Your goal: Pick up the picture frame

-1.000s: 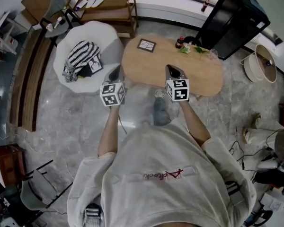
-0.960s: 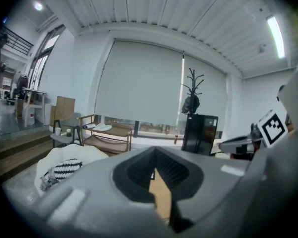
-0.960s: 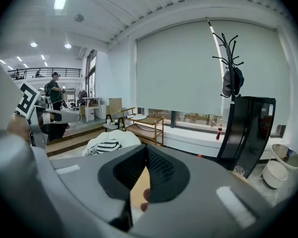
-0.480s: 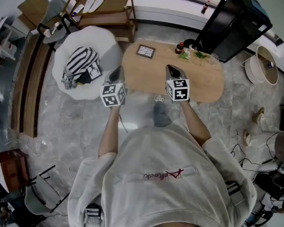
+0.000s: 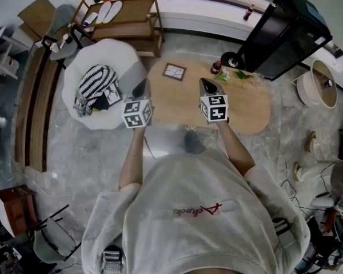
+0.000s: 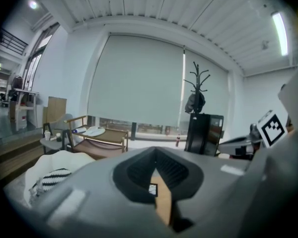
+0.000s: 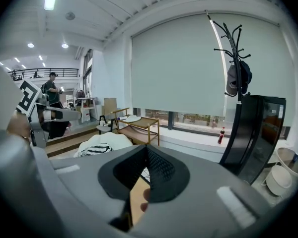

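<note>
Lying flat on the wooden surface (image 5: pixel 246 104) in the upper middle of the head view, the picture frame (image 5: pixel 175 71) is sitting above and between both tips, untouched. The left claw (image 5: pixel 140 88) and right claw (image 5: pixel 207 87) are reaching forward on outstretched arms, both clamped together and empty.

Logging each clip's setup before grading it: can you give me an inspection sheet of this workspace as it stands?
Surface: oval wooden table, mostly bare.
Job's things: picture frame lies flat near the table's far left edge, untouched.
Clutter: bottle and green sprig at the table's far edge.
Grippers: left gripper and right gripper both shut, empty, at the table's near side, short of the frame.
Cables: loose leads on the floor at the person's right.
Surroundings: white armchair with striped cushion left of the table; wooden rack and black cabinet beyond.
</note>
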A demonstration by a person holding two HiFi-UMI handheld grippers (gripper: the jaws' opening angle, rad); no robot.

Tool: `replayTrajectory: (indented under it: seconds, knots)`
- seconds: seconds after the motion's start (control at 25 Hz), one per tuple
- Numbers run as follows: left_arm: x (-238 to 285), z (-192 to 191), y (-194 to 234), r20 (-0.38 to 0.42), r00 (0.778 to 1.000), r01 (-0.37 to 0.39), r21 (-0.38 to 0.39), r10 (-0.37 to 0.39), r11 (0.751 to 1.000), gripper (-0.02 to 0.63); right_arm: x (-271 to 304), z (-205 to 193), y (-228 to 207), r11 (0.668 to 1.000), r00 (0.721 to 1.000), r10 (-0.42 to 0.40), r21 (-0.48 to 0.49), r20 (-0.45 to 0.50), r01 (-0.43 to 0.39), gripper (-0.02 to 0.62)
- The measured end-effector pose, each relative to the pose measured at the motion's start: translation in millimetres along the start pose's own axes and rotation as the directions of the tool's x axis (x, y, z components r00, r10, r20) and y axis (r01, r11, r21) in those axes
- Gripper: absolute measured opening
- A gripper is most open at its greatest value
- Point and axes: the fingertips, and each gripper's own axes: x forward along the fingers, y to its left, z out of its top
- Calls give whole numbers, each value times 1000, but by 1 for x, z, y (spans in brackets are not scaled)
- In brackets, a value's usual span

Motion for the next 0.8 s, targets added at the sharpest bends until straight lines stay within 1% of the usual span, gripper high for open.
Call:
replayTrajectory:
  seconds: [0.16,0.8]
  knots:
    - [32,11,3,-9,1000,0,1,0,1000,2,25,15,-21,1000,1000,6,4,-2,-6,5]
    - [168,48,-4,-35,999,-31,-4,31,999,2,122,48,-115,998,998,62,26,-33,-61,5]
